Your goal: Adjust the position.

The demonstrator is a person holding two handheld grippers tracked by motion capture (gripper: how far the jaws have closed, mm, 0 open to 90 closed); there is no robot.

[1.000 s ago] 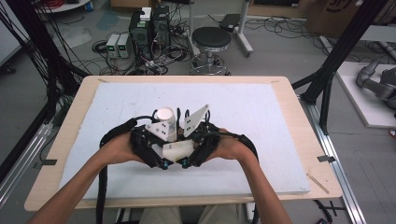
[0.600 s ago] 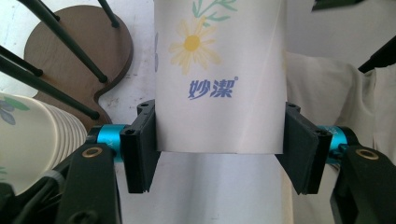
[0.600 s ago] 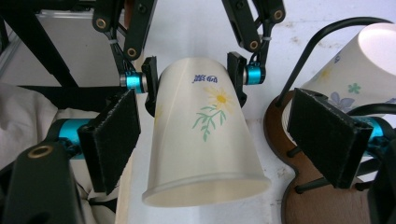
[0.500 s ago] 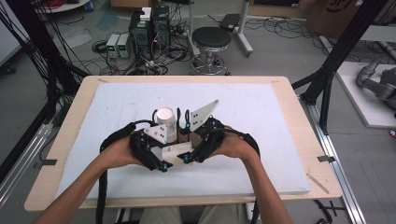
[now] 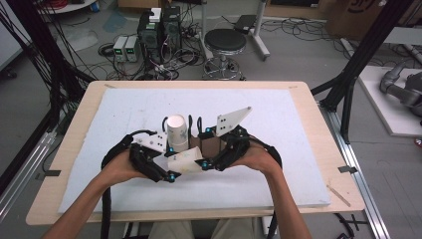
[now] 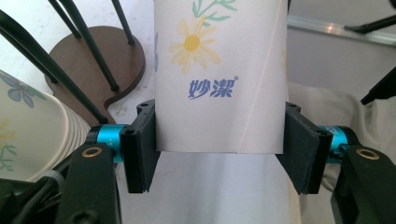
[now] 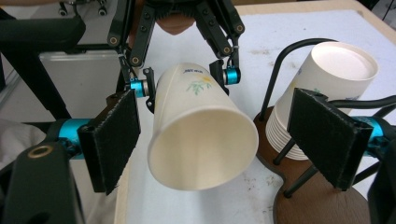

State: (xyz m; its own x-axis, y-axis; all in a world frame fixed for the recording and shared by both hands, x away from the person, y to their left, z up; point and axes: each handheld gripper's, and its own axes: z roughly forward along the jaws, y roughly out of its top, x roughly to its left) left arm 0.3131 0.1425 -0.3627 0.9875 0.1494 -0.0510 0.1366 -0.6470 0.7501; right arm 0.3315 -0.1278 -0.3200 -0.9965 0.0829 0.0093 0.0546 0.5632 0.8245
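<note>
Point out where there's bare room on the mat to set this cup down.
The white mat is bare on its right, its left and along the far edge. It is crowded mid-table, where the cup in the left tongs, the cup stack and the wooden rack sit close together.

A round black stool (image 5: 226,41) stands on the cable-strewn grey floor (image 5: 298,55) behind the table.

— How do the hands sit?
— Both forearms come in low, hands close together. The left gripper (image 5: 169,175) points inward toward the right one, its fingers (image 6: 140,149) pressed tight on what they hold.
— And the right gripper (image 5: 205,163)?
— Facing the left, fingers (image 7: 112,140) spread wide, gripping nothing
</note>
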